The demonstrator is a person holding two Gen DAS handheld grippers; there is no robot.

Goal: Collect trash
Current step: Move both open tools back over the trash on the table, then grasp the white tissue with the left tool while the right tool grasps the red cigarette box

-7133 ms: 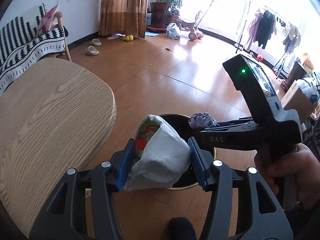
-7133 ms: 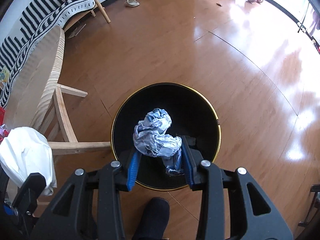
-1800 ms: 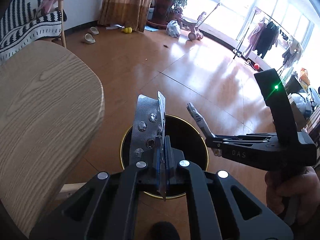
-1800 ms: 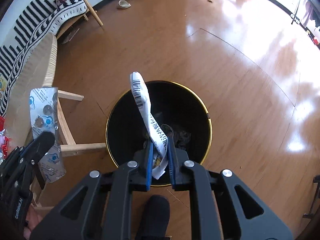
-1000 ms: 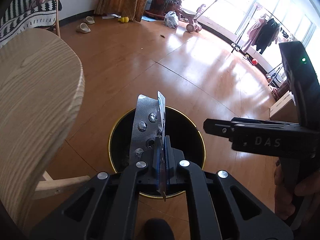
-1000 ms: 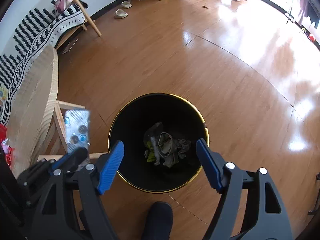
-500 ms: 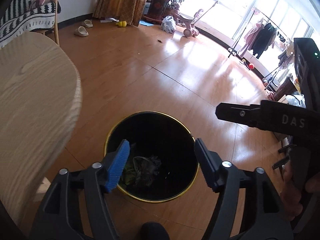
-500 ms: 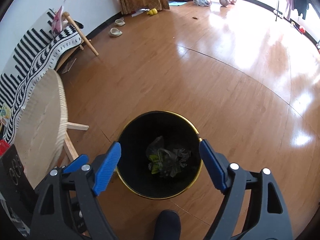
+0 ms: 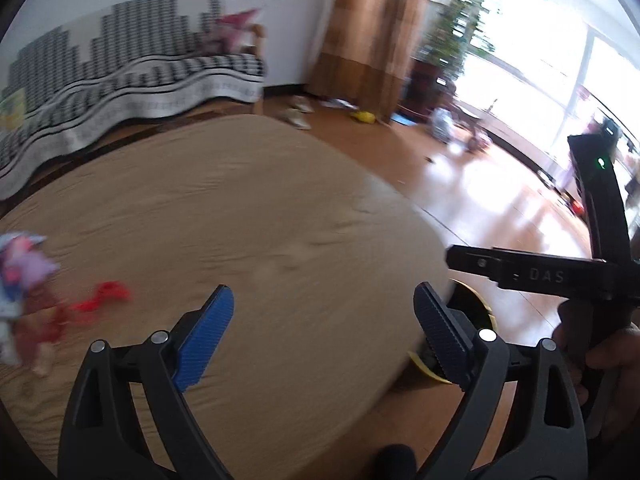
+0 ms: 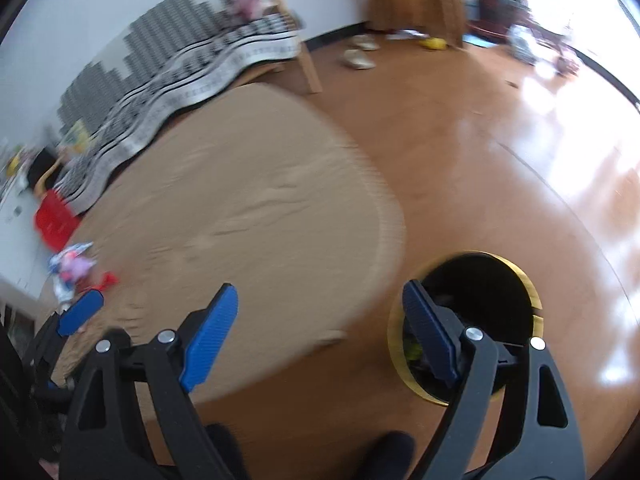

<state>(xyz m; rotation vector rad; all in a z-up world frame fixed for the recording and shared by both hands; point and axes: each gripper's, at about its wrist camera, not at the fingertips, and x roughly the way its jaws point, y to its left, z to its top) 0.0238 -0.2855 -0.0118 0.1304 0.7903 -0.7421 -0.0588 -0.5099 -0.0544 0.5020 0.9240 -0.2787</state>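
Observation:
A black bin with a gold rim [image 10: 530,292] stands on the floor beside the round wooden table [image 10: 260,200], with crumpled trash [image 10: 414,350] at its bottom. Blurred colourful wrappers [image 9: 24,276] and a red scrap [image 9: 104,296] lie at the table's left edge, and the same wrappers [image 10: 72,268] show in the right wrist view. My left gripper [image 9: 322,300] hangs over the tabletop, its jaws opening with nothing between them. My right gripper [image 10: 320,296] hangs over the table's near edge, its jaws opening too, also with nothing between them. Its right finger overlaps the bin.
A black-and-white striped cover [image 9: 132,80] drapes a bench behind the table. A red box [image 10: 54,220] sits at the far left. Slippers [image 10: 358,58] and a yellow toy [image 10: 434,44] lie on the wooden floor near the curtain [image 9: 368,36]. A hand [image 9: 608,356] holds the right gripper.
The left gripper opened and let the blister pack go over the bin. Both grippers then swung left and up, from above the bin to above the table.

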